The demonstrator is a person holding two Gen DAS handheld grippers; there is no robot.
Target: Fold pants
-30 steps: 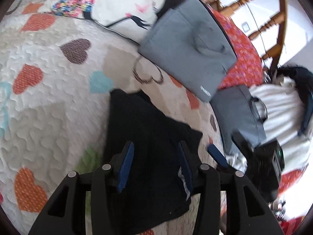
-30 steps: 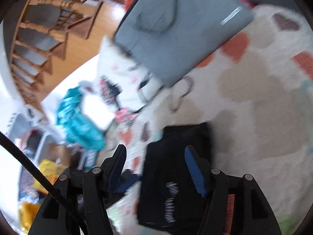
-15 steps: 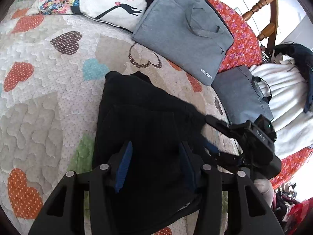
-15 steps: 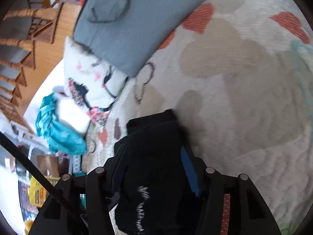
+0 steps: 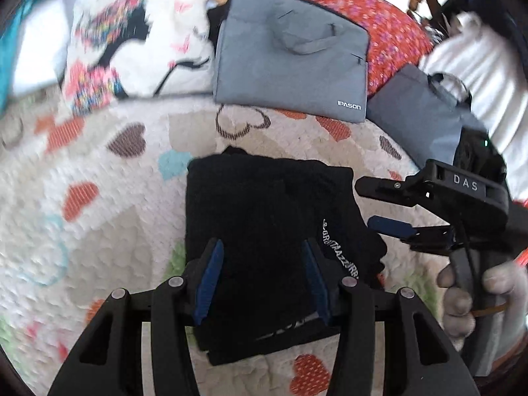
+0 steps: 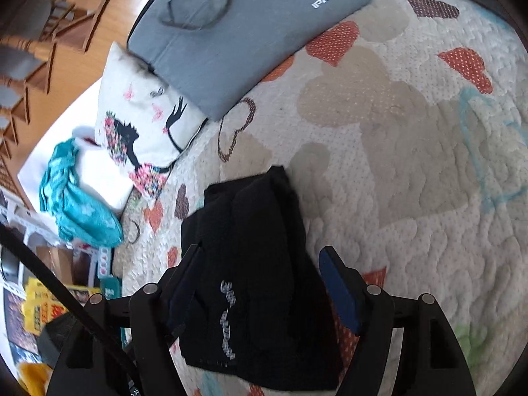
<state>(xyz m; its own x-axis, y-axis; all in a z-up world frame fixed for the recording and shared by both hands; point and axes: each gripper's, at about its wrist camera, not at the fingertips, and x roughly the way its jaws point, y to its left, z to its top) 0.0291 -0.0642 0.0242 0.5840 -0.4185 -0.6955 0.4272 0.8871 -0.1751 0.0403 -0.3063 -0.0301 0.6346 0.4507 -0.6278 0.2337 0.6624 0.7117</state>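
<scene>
The black pants (image 5: 264, 217) lie folded into a compact bundle on the heart-patterned quilt (image 5: 99, 224), with white lettering along one edge. They also show in the right wrist view (image 6: 254, 257). My left gripper (image 5: 262, 254) is open and empty, just above the bundle's near side. My right gripper (image 6: 260, 257) is open and empty over the bundle's lettered end. The right gripper also shows in the left wrist view (image 5: 366, 203), open beside the bundle's right edge.
A grey IPASON laptop bag (image 5: 290, 56) lies beyond the pants, a second grey bag (image 5: 425, 115) to its right. A printed white pillow (image 5: 132, 43) and teal cloth (image 6: 76, 198) sit far left. A red floral cushion (image 5: 392, 39) and wooden chairs (image 6: 39, 39) lie beyond.
Both grippers have drawn back a little from the folded pants and hover open above them. The right gripper has come into view beside the bundle's right edge. The pants stay put.
</scene>
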